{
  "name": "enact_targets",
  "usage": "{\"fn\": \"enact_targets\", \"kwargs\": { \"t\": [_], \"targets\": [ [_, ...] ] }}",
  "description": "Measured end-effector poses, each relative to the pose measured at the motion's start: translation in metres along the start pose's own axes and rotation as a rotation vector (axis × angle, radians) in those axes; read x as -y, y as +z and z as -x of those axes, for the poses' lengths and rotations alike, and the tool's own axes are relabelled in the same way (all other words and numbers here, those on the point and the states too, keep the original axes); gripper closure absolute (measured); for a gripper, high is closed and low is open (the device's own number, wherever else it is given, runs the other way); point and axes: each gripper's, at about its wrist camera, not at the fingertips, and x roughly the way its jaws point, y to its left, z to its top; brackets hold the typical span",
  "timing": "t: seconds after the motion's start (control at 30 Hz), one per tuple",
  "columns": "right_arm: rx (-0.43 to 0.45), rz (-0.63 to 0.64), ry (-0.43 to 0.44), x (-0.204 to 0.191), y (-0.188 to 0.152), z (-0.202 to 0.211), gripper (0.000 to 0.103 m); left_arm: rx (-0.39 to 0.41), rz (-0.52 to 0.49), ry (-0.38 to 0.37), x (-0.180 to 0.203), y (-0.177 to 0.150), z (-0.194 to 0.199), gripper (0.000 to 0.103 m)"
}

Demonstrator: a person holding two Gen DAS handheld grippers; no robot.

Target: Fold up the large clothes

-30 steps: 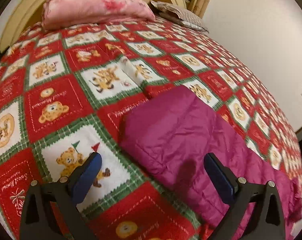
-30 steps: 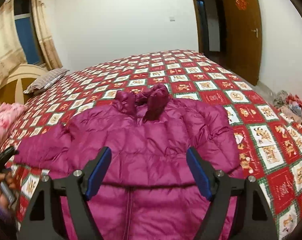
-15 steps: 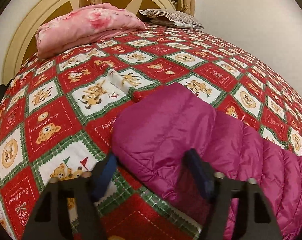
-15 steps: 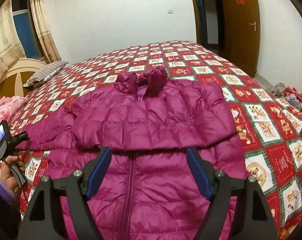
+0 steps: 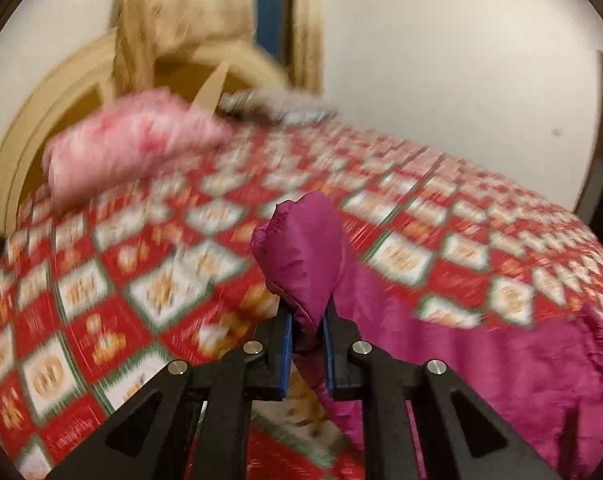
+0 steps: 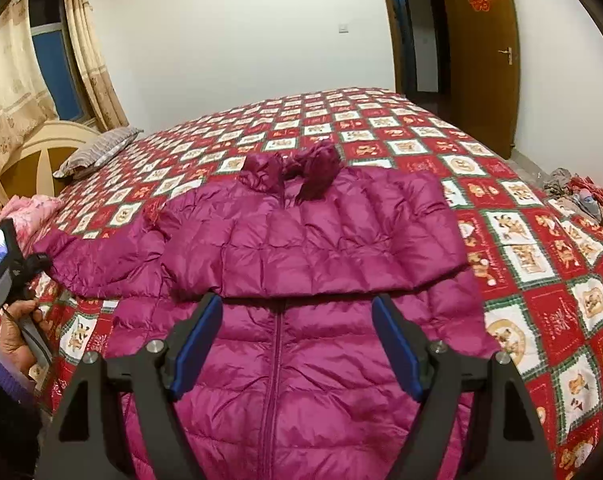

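A magenta puffer jacket (image 6: 301,248) lies front up on the bed, zipper closed, hood (image 6: 301,166) at the far end. One sleeve is folded flat across the chest. The other sleeve (image 6: 101,260) stretches out to the left. My left gripper (image 5: 306,344) is shut on that sleeve's cuff (image 5: 305,248), which stands up between the blue pads above the quilt. In the right wrist view the left gripper (image 6: 37,266) shows at the sleeve end. My right gripper (image 6: 297,340) is open and empty, over the jacket's lower front.
The bed carries a red, white and green teddy-bear quilt (image 6: 421,136). A pink folded blanket (image 5: 133,144) and a striped pillow (image 6: 101,150) lie by the cream headboard (image 5: 53,120). A wooden door (image 6: 481,52) and clothes on the floor (image 6: 573,192) are at the right.
My left gripper has closed on the sleeve cuff and lifted it off the quilt; the view is blurred with motion. My right gripper has drawn back a little and stays open.
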Motion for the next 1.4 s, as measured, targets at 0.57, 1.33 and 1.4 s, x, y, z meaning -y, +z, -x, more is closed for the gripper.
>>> {"fn": "enact_targets", "kwargs": {
  "t": [0.57, 1.33, 1.4],
  "targets": [
    [0.054, -0.158, -0.065, 0.074, -0.006, 0.032, 0.023, 0.164, -0.528, -0.637, 0.264, -0.075, 0.167, 0.091],
    [0.100, -0.151, -0.046, 0.078, 0.037, 0.021, 0.023, -0.270, -0.583, -0.876, 0.232, -0.122, 0.148, 0.037],
    [0.082, -0.141, -0.006, 0.067, 0.046, 0.014, 0.023, -0.276, -0.539, -0.886, 0.221, -0.114, 0.146, 0.037]
  ]
}}
